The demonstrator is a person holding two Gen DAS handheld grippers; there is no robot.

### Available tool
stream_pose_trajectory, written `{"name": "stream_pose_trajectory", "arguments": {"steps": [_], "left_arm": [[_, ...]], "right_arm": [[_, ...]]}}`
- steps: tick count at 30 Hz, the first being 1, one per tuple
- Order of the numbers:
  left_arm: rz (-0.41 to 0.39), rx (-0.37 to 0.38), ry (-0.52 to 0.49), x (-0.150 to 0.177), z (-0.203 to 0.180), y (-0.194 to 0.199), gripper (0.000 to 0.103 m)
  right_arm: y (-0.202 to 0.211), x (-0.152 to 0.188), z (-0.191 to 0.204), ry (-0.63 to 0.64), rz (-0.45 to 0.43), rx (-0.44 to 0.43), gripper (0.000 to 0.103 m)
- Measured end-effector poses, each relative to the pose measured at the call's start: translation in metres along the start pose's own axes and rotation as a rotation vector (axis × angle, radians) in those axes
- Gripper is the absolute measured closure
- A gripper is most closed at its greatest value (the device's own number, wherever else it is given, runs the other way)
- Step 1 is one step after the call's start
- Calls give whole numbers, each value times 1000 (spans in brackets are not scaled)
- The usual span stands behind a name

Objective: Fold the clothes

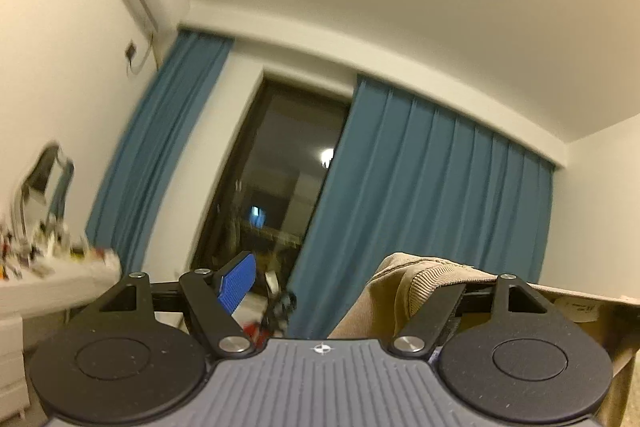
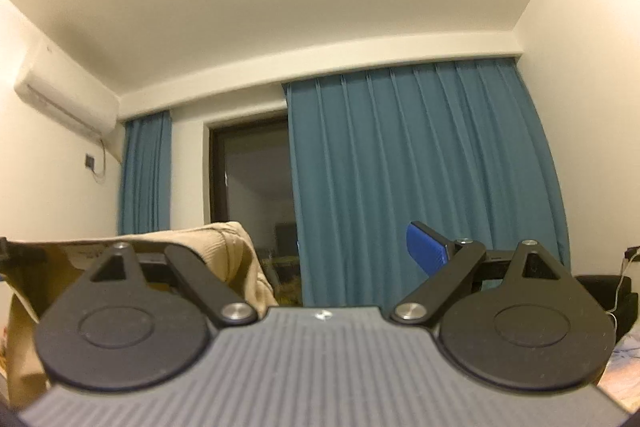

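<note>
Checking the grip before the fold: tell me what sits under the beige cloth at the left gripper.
The beige cloth drapes over one finger of the left gripper, covering its pad. The other blue pad is bare. Whether anything pinches the cloth cannot be seen.

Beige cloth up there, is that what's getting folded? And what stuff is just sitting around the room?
For the job:
- beige cloth, hung over one finger of each gripper
- left gripper
- right gripper

Just there:
- curtains
- window
- air conditioner
- mirror
</note>
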State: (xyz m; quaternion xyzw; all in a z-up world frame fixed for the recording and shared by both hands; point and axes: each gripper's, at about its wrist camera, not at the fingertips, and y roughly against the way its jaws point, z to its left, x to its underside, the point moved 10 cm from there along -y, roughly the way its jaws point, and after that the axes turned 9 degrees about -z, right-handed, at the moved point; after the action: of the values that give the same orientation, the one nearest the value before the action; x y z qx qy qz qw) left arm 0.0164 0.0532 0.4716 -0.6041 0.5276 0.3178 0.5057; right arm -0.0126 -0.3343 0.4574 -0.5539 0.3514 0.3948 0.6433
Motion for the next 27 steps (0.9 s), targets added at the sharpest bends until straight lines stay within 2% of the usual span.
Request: {"name": "stream_pose_trajectory", "arguments": {"steps": [3,8,11,14,17,19,21,25,27], "left_arm": [[85,-9,17,42,8,-31,26],[183,-53,-7,140,26,-107,26],[198,-92,-33,202,29,-169,26],[189,-128,-64,262,39,-240,21],[219,-138,-106,349,49,-313,21],[284,-147,-131,423,61,-352,21],[364,-156,-146,495,75,-383,21],[626,-175,-164,644,114,-426,23],[749,-179,-171,699,134,-438,24]], "right_arm": [[-22,39,-12,17,89,21,13],[-81,130,-37,57,214,72,13],[-129,189,-60,55,252,112,13],[-184,250,-86,78,250,164,13],[-235,331,-115,101,269,206,13],[-257,401,-138,104,321,214,13],[-272,484,-162,88,414,218,13],[-275,631,-192,29,643,213,13],[-273,693,-201,11,790,203,13]]}}
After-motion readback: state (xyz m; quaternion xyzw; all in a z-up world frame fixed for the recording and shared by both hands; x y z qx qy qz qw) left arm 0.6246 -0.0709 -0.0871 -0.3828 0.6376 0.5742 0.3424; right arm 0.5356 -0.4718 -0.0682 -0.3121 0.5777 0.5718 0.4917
